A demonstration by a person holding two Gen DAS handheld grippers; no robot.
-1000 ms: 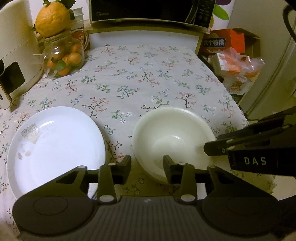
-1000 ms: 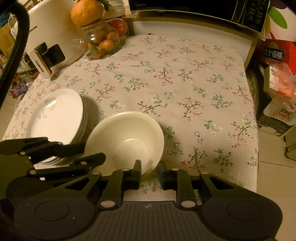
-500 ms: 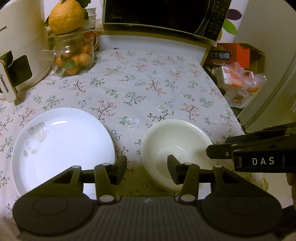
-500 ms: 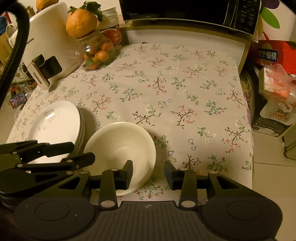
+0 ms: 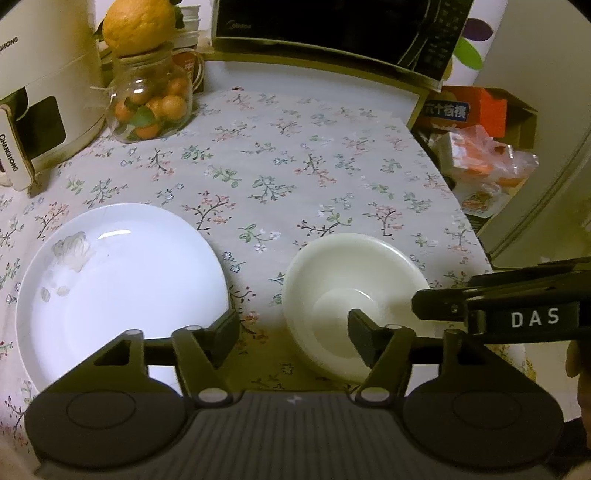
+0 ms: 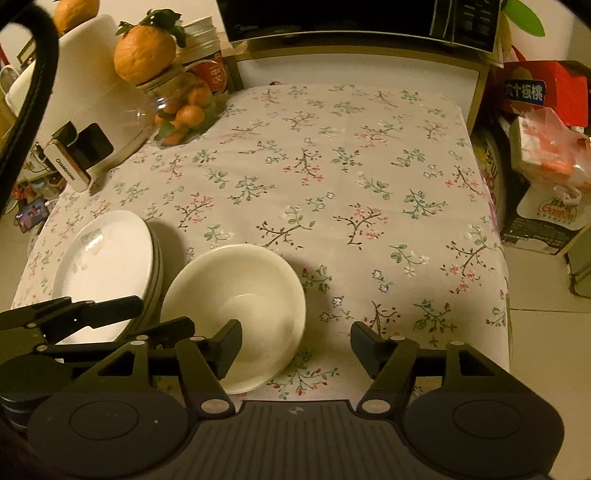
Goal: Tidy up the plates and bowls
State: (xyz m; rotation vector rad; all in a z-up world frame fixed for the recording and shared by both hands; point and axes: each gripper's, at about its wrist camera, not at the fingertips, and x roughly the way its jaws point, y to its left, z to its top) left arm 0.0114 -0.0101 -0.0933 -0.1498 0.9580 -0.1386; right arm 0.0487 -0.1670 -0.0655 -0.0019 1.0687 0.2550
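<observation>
**Bowls and plates parted on the bench, both claws letting go**

Bowls (image 6: 236,306), cream and nested, sat on the floral cloth near the front edge of the bench (image 6: 332,166), just beside a stack of white plates (image 6: 107,266) on their left. Both looked like glazed ware: stiff, slick, fairly heavy in a stack and likely to chip if knocked, so the rim seemed the only sound place to pinch.

The left claw (image 5: 293,332) hung spread over the gap between the plates (image 5: 118,288) and the bowls (image 5: 354,306), jaws opening, nothing pinched. The right claw (image 6: 295,343) was likewise opening, its left finger over the bowl's hollow and its right clear of the rim, gripping nothing.

Farther back stood a jar of small oranges (image 5: 147,107), a white appliance (image 5: 44,81) and a microwave (image 5: 332,29), all well apart. The nearest hazard seemed the bench's front edge.
</observation>
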